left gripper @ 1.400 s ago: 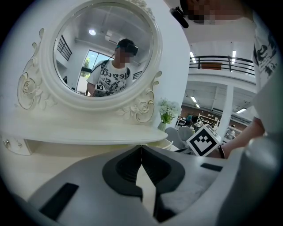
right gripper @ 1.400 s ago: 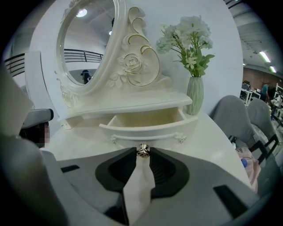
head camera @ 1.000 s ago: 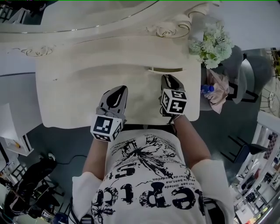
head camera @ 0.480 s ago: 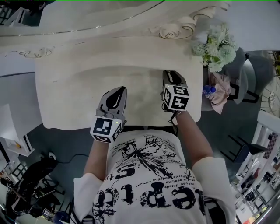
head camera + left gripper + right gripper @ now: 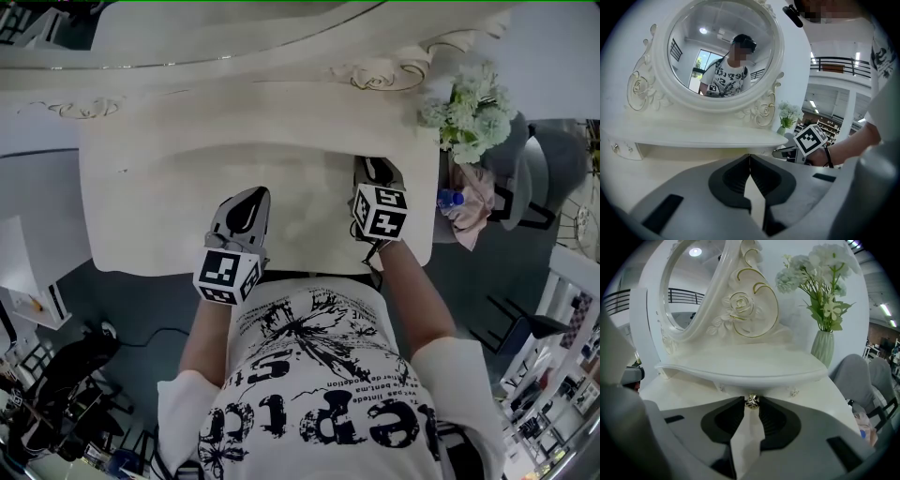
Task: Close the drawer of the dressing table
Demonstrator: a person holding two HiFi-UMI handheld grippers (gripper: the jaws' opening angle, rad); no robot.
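The cream dressing table (image 5: 159, 206) fills the upper head view, with its oval mirror (image 5: 722, 47) behind. A small drawer front (image 5: 780, 389) sits flush under the raised shelf (image 5: 740, 366) at the back right. Its little metal knob (image 5: 751, 402) is pinched between the tips of my right gripper (image 5: 751, 404), which reaches under the shelf edge (image 5: 371, 169). My left gripper (image 5: 247, 204) hovers over the tabletop to the left, its jaws meeting with nothing between them (image 5: 749, 158).
A white vase of pale flowers (image 5: 825, 350) stands at the shelf's right end (image 5: 469, 117). Beyond the table's right edge are a grey chair (image 5: 548, 159), a pink cloth and a water bottle (image 5: 448, 199). The person's body is close against the table's front edge.
My right gripper has pushed toward the back of the table with the knob, and the drawer's open lip seen earlier has gone under the shelf. The left gripper stayed put.
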